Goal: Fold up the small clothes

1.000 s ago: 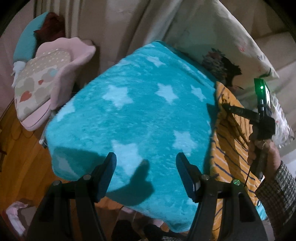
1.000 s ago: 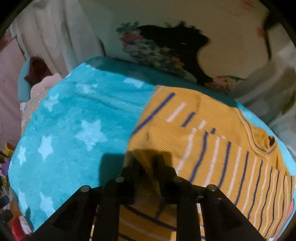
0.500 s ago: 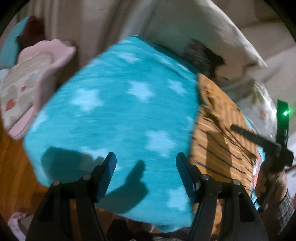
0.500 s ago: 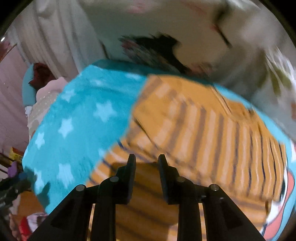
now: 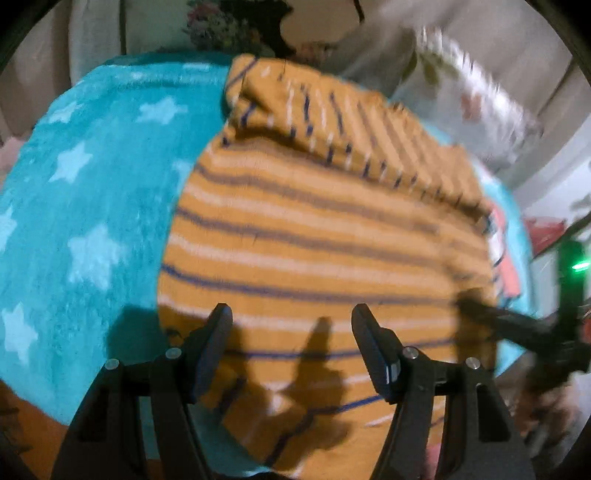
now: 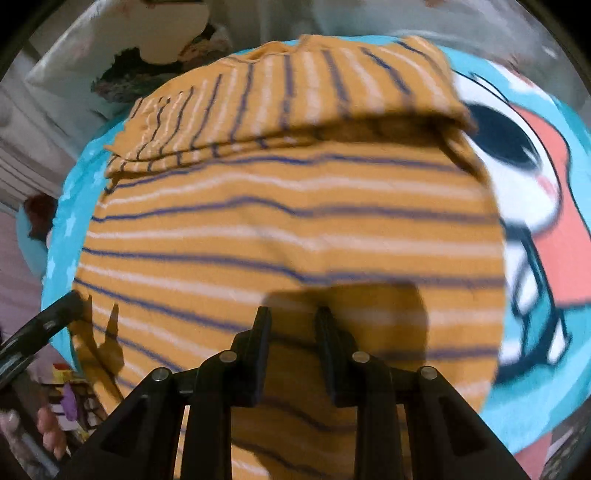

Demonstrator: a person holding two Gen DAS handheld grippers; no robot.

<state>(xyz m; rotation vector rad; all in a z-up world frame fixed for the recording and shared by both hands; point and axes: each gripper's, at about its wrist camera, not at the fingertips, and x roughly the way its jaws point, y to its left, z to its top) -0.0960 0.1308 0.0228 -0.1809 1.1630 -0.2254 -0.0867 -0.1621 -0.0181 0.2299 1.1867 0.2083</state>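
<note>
An orange shirt with blue and white stripes (image 5: 317, 229) lies on a teal star blanket (image 5: 92, 192), its far part folded over toward me. It fills the right wrist view (image 6: 288, 229). My left gripper (image 5: 291, 325) is open and empty, hovering over the shirt's near edge. My right gripper (image 6: 293, 325) hangs over the shirt's near middle with its jaws a narrow gap apart and nothing between them. The right gripper also shows at the right edge of the left wrist view (image 5: 517, 325), by the shirt's right side.
The blanket carries a cartoon print with white, black and coral patches (image 6: 535, 192) right of the shirt. A floral pillow (image 5: 236, 26) and pale bedding (image 5: 461, 85) lie behind. Wooden floor (image 5: 26, 435) shows beyond the blanket's near left edge.
Both grippers have swung right, from the blanket's bare star part onto the shirt. The right gripper has let go of the shirt's edge, which now lies folded over.
</note>
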